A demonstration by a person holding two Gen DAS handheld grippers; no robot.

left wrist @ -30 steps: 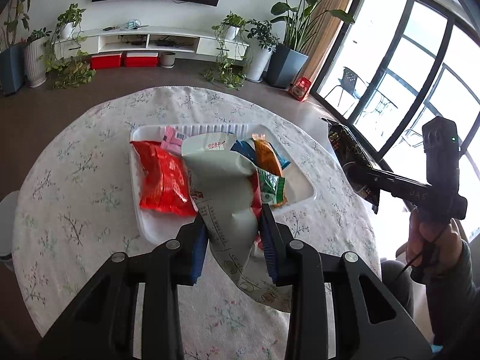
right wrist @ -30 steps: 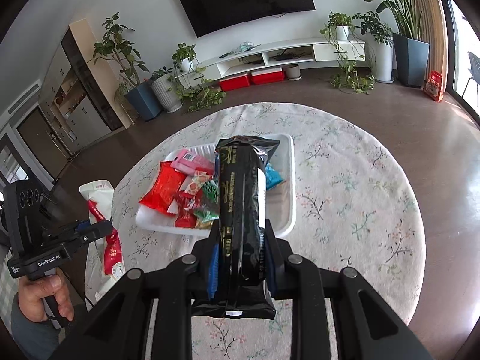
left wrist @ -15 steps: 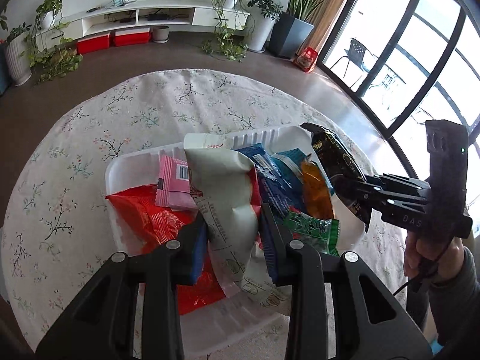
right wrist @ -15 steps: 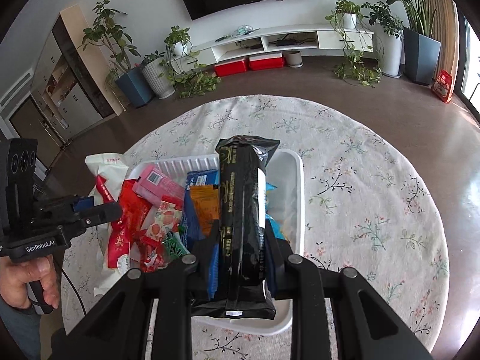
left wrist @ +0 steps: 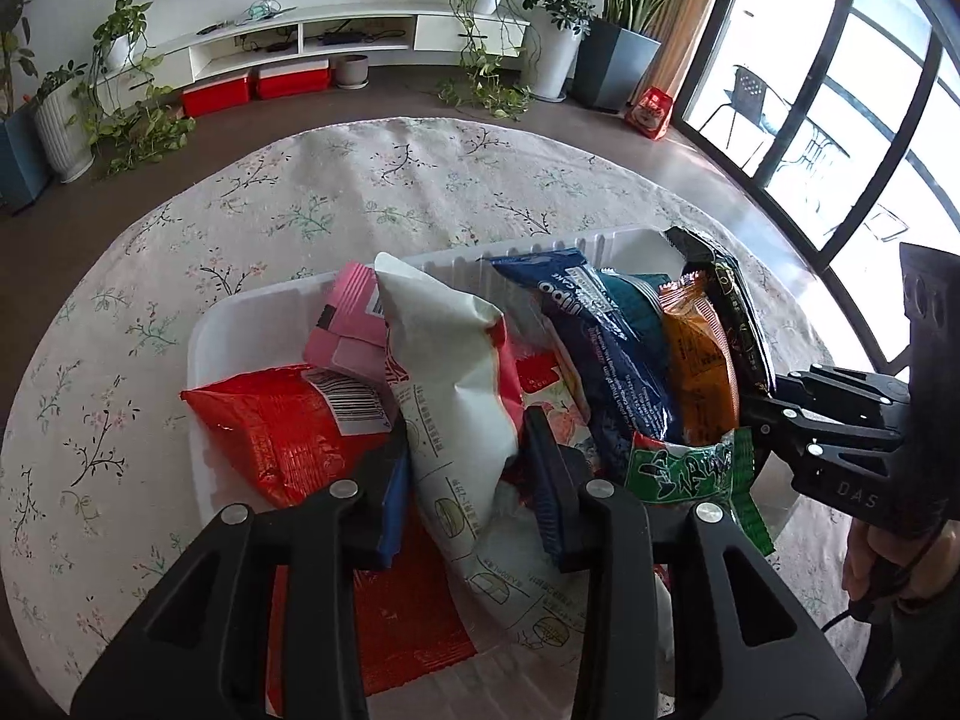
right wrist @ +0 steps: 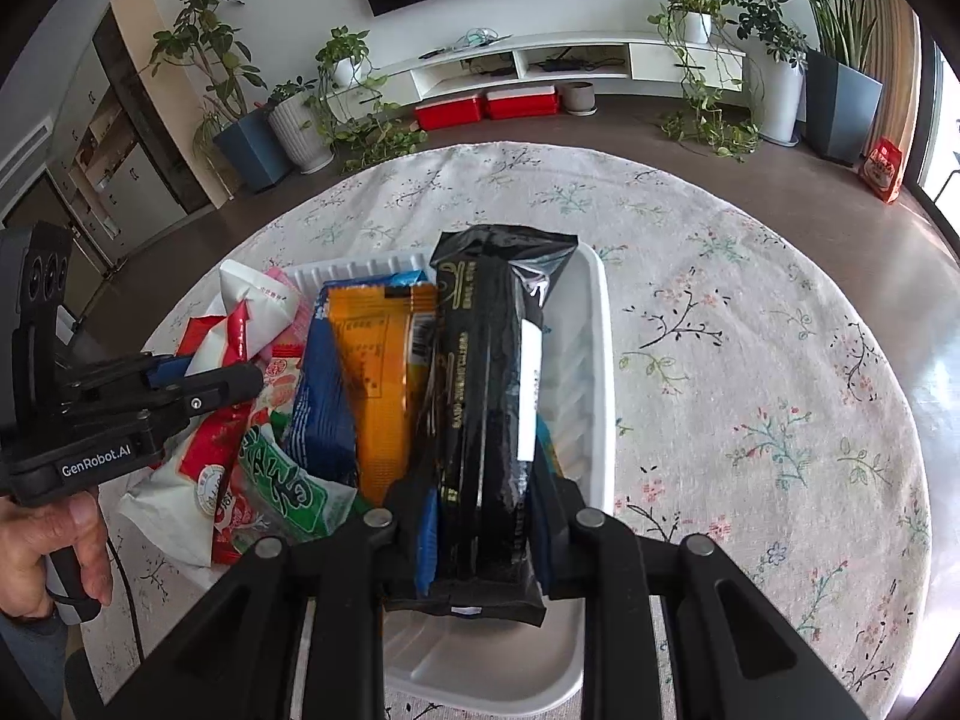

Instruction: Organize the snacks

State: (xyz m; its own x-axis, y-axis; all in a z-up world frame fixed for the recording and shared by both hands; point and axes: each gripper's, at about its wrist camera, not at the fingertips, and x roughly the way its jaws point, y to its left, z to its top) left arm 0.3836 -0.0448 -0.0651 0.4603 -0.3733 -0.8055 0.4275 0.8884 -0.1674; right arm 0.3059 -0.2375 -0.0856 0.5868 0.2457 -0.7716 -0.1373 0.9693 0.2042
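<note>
Going left to right: the left gripper (left wrist: pixel 468 468) has the white snack bag (left wrist: pixel 450 372) between its fingers (left wrist: pixel 549 480), and those fingers are just starting to spread, so I'd call it a grip on the way out, bag not yet dropped. The bag runs lengthwise straight ahead of the fingers, its far end up over the red packet (left wrist: pixel 282 426) and pink packet (left wrist: pixel 345 324) in the white tray (right wrist: pixel 591 360). Over on the right, the right gripper (right wrist: pixel 480 516) is clenched on the long black packet (right wrist: pixel 489 384), which also points straight out from its fingers, hanging over the tray's emptier right side, right beside the orange packet (right wrist: pixel 375 372). Both are basically above the tray on the worktop (right wrist: pixel 750 360), so my guess is that lowering and letting go is all that's left.
</note>
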